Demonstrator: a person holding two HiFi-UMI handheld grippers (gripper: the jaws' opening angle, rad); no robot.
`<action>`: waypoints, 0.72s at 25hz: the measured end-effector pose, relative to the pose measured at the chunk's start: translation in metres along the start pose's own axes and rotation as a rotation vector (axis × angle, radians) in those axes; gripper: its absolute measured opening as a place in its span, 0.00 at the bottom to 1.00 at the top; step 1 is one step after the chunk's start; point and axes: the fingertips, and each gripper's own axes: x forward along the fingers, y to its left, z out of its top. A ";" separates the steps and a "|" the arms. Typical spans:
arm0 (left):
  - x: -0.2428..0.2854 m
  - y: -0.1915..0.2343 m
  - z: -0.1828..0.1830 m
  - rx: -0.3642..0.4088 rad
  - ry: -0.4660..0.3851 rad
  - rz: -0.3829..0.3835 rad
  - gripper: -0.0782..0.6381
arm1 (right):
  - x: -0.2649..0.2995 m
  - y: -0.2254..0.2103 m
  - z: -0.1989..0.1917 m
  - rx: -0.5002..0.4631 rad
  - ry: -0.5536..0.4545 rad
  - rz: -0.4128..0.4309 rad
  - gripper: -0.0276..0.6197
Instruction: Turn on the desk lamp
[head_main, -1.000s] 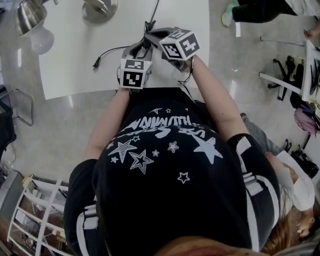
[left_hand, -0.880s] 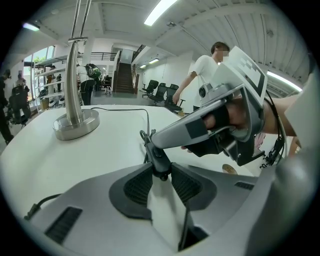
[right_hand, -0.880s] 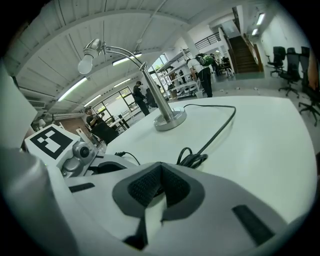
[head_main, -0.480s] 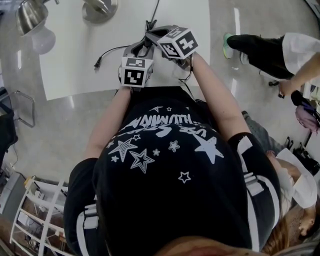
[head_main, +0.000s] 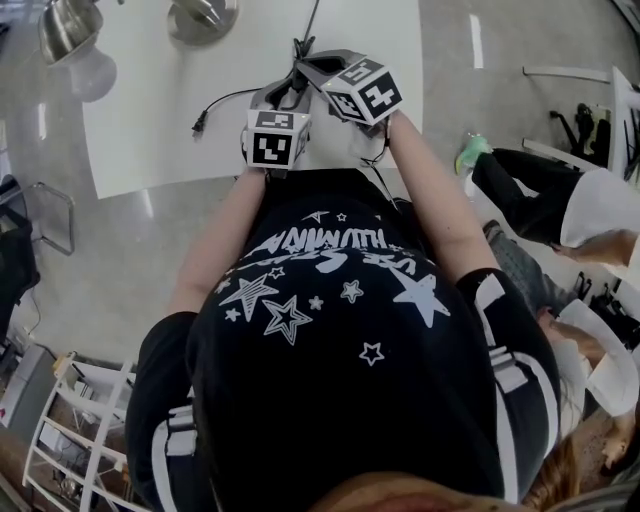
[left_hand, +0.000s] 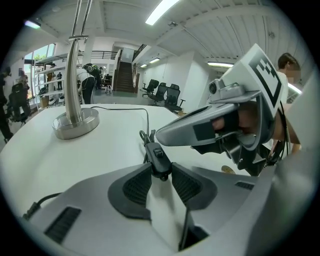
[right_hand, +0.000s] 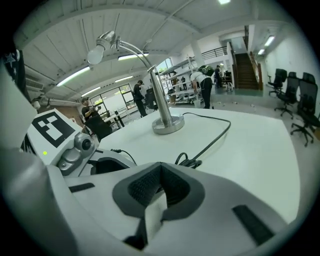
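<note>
Both grippers have barely shifted since a second ago. Left gripper (left_hand: 161, 174) clamps the cord's inline switch (left_hand: 159, 159), steadying it. Right gripper (right_hand: 160, 175), jaws together, sits just beside it, probably as a pressing tip. Desk lamp (right_hand: 162, 107) stands well apart across the table (head_main: 150, 130).

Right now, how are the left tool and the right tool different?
The left tool pinches the lamp cord's black switch; the right tool holds nothing. The left tool's jaws stand apart around the switch; the right tool's jaws touch. Both are grey, above the white table.
</note>
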 end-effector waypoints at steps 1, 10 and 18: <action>0.000 0.000 0.000 -0.005 -0.006 0.006 0.30 | -0.004 0.000 0.000 0.013 -0.022 -0.005 0.05; -0.014 -0.008 -0.004 -0.001 -0.011 0.015 0.30 | -0.039 -0.009 -0.020 0.154 -0.129 -0.019 0.05; -0.030 -0.010 -0.014 0.113 0.013 0.031 0.30 | -0.058 -0.018 -0.046 0.285 -0.182 -0.053 0.05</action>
